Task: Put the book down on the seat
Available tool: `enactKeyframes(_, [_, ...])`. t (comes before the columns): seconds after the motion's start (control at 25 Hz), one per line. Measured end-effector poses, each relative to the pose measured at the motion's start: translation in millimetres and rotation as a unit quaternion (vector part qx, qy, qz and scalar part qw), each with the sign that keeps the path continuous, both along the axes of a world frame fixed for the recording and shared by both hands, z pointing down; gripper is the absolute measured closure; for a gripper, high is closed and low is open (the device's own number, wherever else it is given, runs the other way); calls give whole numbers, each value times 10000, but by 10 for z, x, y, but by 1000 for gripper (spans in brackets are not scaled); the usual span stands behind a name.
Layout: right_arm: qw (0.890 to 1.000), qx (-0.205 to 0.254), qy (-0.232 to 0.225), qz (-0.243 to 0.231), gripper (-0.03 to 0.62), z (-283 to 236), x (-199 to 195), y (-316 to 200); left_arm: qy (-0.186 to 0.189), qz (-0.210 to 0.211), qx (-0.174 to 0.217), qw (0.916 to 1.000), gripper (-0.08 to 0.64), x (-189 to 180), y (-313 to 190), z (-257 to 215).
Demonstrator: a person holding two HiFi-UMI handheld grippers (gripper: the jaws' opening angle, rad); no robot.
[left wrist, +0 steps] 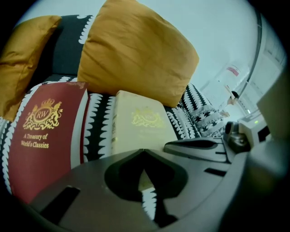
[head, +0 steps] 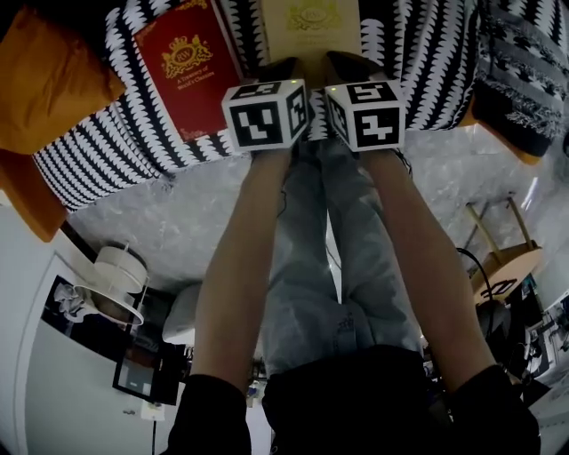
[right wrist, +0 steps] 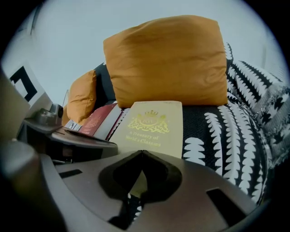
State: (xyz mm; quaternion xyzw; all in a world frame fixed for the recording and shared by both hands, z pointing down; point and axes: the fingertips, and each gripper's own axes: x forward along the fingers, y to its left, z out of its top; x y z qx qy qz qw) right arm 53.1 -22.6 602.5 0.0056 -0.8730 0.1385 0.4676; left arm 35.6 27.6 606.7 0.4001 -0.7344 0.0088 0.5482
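We count two books lying flat side by side on the black-and-white patterned seat (head: 427,53): a red book (head: 187,67) toward our left and the cream book (head: 311,27) just beside it, with a strip of seat between them. Behind them two orange cushions lean on the sofa back, a large one (left wrist: 136,50) and a smaller one (left wrist: 22,54). Our two grippers sit close together at the cream book's near edge, and both the left gripper (left wrist: 144,152) and the right gripper (right wrist: 142,153) have their jaws closed tip to tip with nothing held.
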Motion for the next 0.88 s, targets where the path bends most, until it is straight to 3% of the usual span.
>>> enactKeyframes(0.12, [10000, -8, 10, -55, 581, -149, 15, 21, -152, 54, 19, 9999, 547, 33, -39, -173])
enactKeyframes(0.48, [9977, -73, -642, -198, 581, -1066, -50, 63, -801, -198, 263, 9962, 548, -42, 16, -1085])
enactKeyframes(0.68, [9925, 101, -1123, -475, 581, -1809, -189, 83, -1291, -388, 526, 9895, 546, -177, -39, -1836])
enactKeyframes(0.88, [9851, 195, -1649, -439, 581, -2570, -259, 14, -1712, -581, 844, 9799, 547, -251, -114, -2590])
